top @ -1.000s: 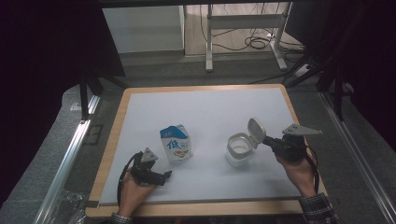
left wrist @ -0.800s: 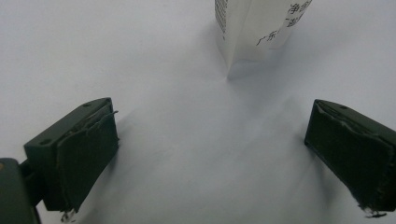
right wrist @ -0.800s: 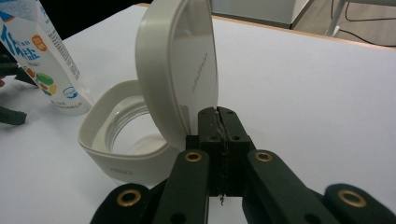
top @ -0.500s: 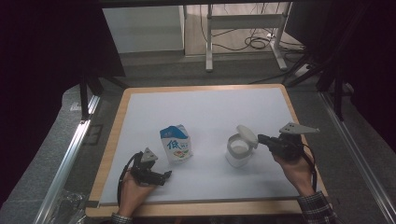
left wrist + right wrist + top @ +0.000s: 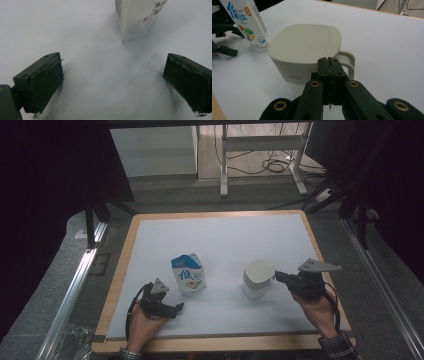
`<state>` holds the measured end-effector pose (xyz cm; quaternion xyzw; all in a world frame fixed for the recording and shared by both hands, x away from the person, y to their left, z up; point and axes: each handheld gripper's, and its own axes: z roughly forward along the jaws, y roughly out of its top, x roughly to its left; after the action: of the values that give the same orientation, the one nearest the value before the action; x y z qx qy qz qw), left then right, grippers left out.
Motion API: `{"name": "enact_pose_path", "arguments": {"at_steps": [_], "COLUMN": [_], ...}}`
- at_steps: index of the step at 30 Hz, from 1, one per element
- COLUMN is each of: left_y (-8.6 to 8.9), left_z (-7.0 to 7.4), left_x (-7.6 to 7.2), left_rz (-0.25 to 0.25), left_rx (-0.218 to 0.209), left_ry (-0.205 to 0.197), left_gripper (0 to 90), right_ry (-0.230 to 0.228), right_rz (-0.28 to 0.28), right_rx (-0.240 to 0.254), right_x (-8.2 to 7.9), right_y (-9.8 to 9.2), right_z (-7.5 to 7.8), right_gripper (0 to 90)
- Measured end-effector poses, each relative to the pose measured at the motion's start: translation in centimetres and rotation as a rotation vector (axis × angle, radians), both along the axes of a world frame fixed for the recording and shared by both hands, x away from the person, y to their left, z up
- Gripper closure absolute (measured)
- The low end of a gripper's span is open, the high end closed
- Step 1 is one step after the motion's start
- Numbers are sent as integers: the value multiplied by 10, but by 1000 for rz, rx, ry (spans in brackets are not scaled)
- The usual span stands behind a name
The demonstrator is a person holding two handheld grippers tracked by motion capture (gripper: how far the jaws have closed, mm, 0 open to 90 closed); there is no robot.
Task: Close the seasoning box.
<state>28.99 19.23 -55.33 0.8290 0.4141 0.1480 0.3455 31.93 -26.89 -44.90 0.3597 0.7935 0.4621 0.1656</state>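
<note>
Your right claw (image 5: 278,275) sits at the right of the high view with its jaws pressed together and nothing between them, its tips just at the near edge of the lid (image 5: 305,41) on the white mug (image 5: 256,279). The lid lies flat and closed on the mug, which stands upright on the white surface (image 5: 225,240), a little right of centre and low in the frame. In the right gripper view the handle (image 5: 348,61) juts out to the right, beside your closed tips, so the mug's long axis runs straight up while the handle sticks out sideways toward you. Judge it a stiff plastic thing, light if empty, smooth and likely slippery on the rounded walls; the thin lid edge or the handle loop gives a surer hold than the body, and a hard push could skate it across the sheet. Your left claw (image 5: 176,309), at the lower left, rests on the surface with its jaws spread wide and holding nothing, pointed at the base of the carton (image 5: 136,15), which stands upright at the top of the left gripper view, apart from both pads.
</note>
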Motion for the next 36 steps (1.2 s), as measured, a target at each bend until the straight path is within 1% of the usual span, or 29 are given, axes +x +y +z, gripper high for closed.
{"name": "enact_pose_path", "arguments": {"at_steps": [1,3,7,15,19,20,22,23,24,27,36], "left_y": [0,0,0,0,0,0,0,0,0,0,0], "left_z": [0,0,0,0,0,0,0,0,0,0,0], "left_x": [0,0,0,0,0,0,0,0,0,0,0], "left_rz": [1,1,-3,-2,-2,-2,-2,-2,-2,-2,-1], "left_rx": [-1,0,2,1,1,1,1,1,1,1,1], "left_ry": [0,0,1,0,0,0,0,0,0,-1,-1], "left_gripper": [25,26,26,27,28,28,28,28,28,28,28], "right_ry": [3,14,23,20,22,22,30,36,36,44,56], "right_rz": [1,7,19,45,63,63,71,78,78,92,113], "right_rx": [-4,5,19,-7,-5,-5,-7,-8,-8,-15,-24], "right_x": [-1,-4,-8,-15,-18,-18,-18,-19,-19,-18,-19], "right_y": [0,1,3,12,17,17,19,22,22,26,35], "right_z": [-1,-5,-11,-25,-35,-35,-39,-44,-44,-51,-59], "right_gripper": [883,882,881,878,878,878,879,879,879,879,883]}}
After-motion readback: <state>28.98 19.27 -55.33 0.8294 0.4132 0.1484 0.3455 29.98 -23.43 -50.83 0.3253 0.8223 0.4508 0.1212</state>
